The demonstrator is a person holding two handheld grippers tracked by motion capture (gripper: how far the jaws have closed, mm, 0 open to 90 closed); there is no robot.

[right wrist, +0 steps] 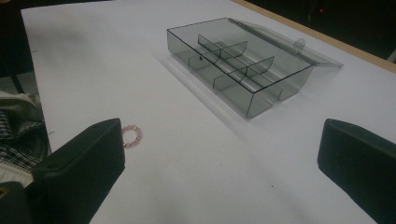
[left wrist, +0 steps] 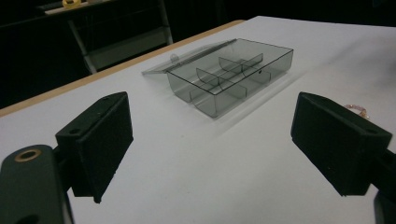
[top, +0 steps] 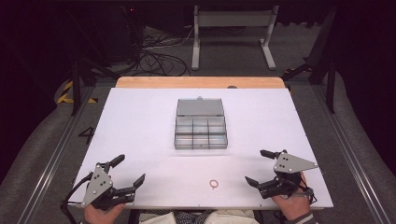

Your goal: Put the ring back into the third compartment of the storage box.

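Observation:
A clear grey compartment box (top: 201, 132) lies open in the middle of the white table, its lid (top: 200, 107) folded back flat on the far side; its compartments look empty. The box also appears in the left gripper view (left wrist: 231, 74) and the right gripper view (right wrist: 238, 63). A small pink bead ring (top: 214, 184) lies near the front edge, seen too in the right gripper view (right wrist: 132, 135) and the left gripper view (left wrist: 357, 110). My left gripper (top: 128, 170) is open at front left, nothing between its jaws. My right gripper (top: 257, 167) is open at front right, likewise empty.
The white board (top: 140, 121) covers a wooden table whose back edge (top: 201, 82) shows. Beyond it stand a metal frame (top: 231, 28) and floor cables (top: 154, 58). Checked cloth (right wrist: 18, 135) of the person's clothing sits at the near edge.

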